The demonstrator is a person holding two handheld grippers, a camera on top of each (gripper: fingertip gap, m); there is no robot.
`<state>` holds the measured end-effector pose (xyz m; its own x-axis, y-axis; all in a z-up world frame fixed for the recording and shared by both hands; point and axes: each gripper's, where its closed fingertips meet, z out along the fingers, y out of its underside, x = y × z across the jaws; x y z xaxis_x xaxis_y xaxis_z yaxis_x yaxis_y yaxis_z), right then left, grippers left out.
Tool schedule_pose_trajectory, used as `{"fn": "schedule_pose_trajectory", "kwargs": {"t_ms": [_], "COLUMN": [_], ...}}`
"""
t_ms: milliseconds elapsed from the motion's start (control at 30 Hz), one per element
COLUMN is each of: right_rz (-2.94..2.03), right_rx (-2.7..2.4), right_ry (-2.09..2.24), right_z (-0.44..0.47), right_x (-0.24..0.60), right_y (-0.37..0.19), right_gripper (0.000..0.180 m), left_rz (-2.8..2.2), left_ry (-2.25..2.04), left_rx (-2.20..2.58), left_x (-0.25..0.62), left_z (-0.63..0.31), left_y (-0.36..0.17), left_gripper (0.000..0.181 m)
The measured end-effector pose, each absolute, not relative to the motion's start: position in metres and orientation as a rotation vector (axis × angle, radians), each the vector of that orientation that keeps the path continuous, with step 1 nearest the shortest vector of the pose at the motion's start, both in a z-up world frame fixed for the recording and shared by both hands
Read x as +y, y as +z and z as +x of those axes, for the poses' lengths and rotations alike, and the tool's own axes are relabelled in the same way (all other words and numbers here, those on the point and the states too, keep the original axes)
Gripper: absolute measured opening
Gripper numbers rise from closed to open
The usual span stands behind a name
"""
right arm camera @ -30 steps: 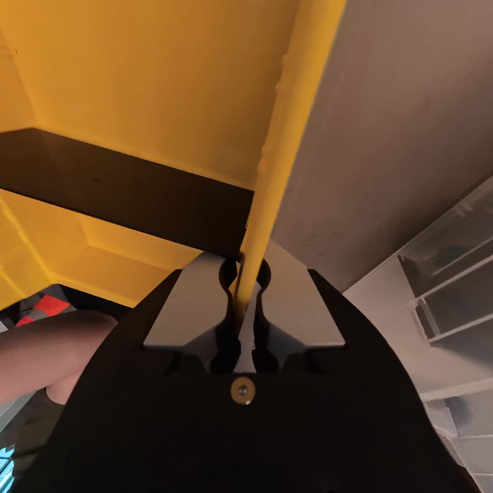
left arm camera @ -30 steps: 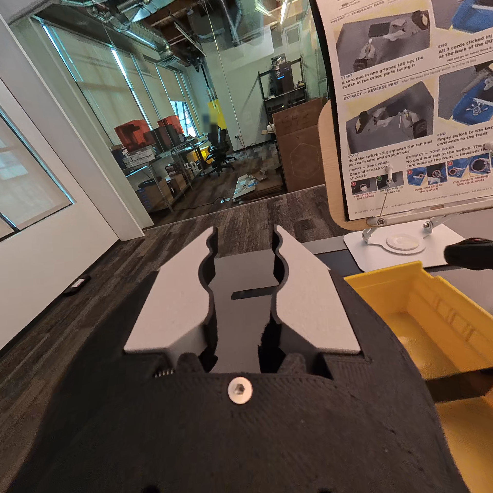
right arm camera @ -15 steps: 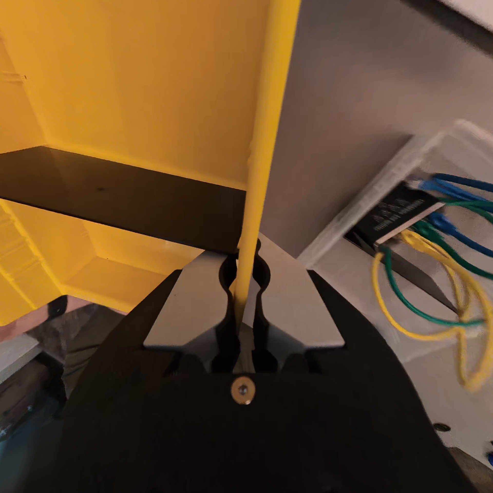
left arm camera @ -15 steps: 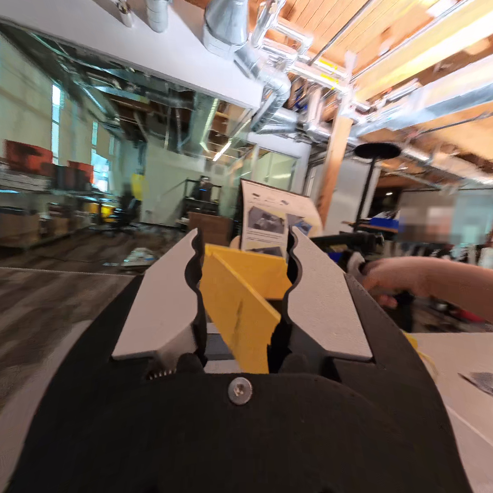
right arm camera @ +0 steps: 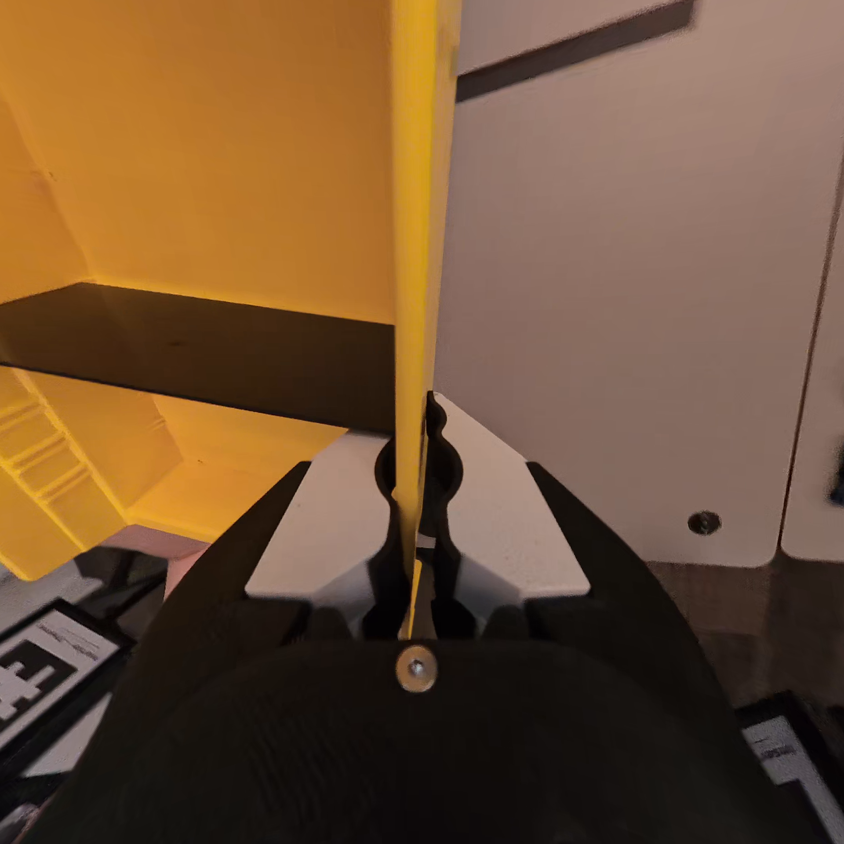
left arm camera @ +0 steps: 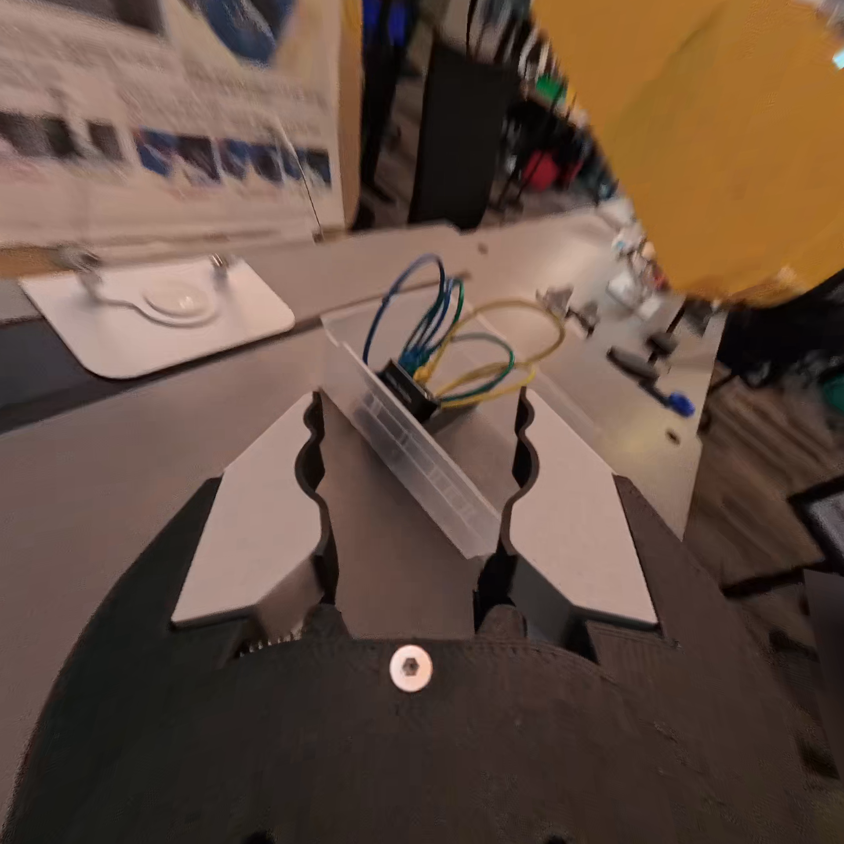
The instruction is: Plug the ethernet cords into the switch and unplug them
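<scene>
Left gripper spread wide, nothing between its fingers; it hovers over the grey table, pointed at a clear tray just ahead; tray's near wall runs diagonally through the gap between the fingers, contact with them cannot be told; view is motion-blurred.

Switch, small and black, sits in the tray; blue, green and yellow cords loop up from its far side; whether each plug is seated cannot be told at this blur.

Right gripper closed narrow on the side wall of a yellow bin; wall's edge runs straight up between the two fingers, pinched from both sides; bin is tilted, its inside faces the camera; a black divider crosses the bin from the left edge to the held wall; in the left wrist view the bin hangs at upper right, above the table.

Writing: an instruction sheet with photos stands on a white stand at the table's far left, text too blurred to read; switch has pale lettering on top, unreadable; black-and-white marker cards lie at lower left and lower right of the right wrist view, below the bin.
</scene>
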<state>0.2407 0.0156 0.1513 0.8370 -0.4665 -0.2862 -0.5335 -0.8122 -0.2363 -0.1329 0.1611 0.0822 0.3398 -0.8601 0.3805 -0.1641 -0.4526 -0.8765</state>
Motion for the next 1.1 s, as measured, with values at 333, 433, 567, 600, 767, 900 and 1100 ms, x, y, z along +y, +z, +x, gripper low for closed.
{"fn": "schedule_pose_trajectory", "kwargs": {"t_ms": [333, 433, 567, 600, 767, 900, 1100], "right_rz": [-2.586, -2.611, -2.656, -2.665, -2.705, -2.736, -2.794], "right_rx": [1.228, 1.273, 1.295, 1.297, 1.268, 1.232, 1.159], "right_ry": [0.354, 0.378, 0.406, 0.408, 0.434, 0.453, 0.443], "right_z": [0.352, 0.36, 0.364, 0.364, 0.361, 0.356, 0.345], "right_x": [-0.124, -0.147, -0.164, -0.165, -0.161, -0.154, -0.141], "right_y": [0.04, 0.006, -0.03, -0.038, -0.064, -0.078, -0.09], "right_gripper": [0.004, 0.004, 0.004, 0.004, 0.004, 0.004, 0.004], "left_rz": [-2.161, -2.207, -2.267, -2.285, -2.366, -2.364, -2.394], "left_ry": [-1.015, -0.985, -0.934, -0.909, -0.932, -0.923, -0.875], "left_rx": [1.286, 1.327, 1.405, 1.424, 1.51, 1.573, 1.612], "left_x": [0.11, 0.102, 0.092, 0.09, 0.077, 0.081, 0.103], "left_z": [-0.041, -0.034, -0.03, -0.03, -0.03, -0.042, -0.072], "left_y": [-0.04, -0.056, -0.078, -0.084, -0.099, -0.098, -0.097], "left_gripper": [0.091, 0.091, 0.09, 0.089, 0.069, 0.033, 0.02]}}
